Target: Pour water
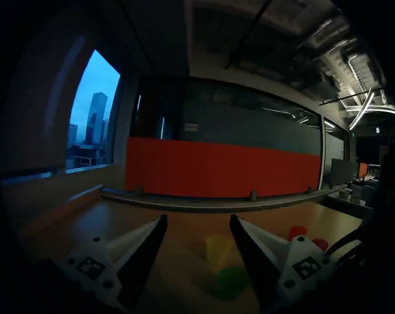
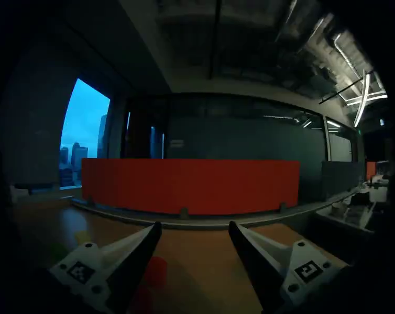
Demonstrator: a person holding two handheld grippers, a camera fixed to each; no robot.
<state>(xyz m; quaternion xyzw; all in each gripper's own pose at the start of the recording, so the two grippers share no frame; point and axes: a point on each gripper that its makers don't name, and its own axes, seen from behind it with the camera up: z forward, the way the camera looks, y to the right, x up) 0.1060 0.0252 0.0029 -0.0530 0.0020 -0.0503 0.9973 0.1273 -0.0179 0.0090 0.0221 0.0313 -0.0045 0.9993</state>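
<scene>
In the left gripper view the left gripper (image 1: 198,219) hangs over the desk (image 1: 119,214), jaws apart and empty. A yellow cup (image 1: 218,248) and a green cup (image 1: 231,281) stand close together between its fingers, and a red cup (image 1: 297,232) sits toward the desk's right edge. In the right gripper view the right gripper (image 2: 195,225) has its jaws apart and empty, with a red cup (image 2: 156,271) beside its left finger and a red partition (image 2: 192,186) along the desk's far edge.
</scene>
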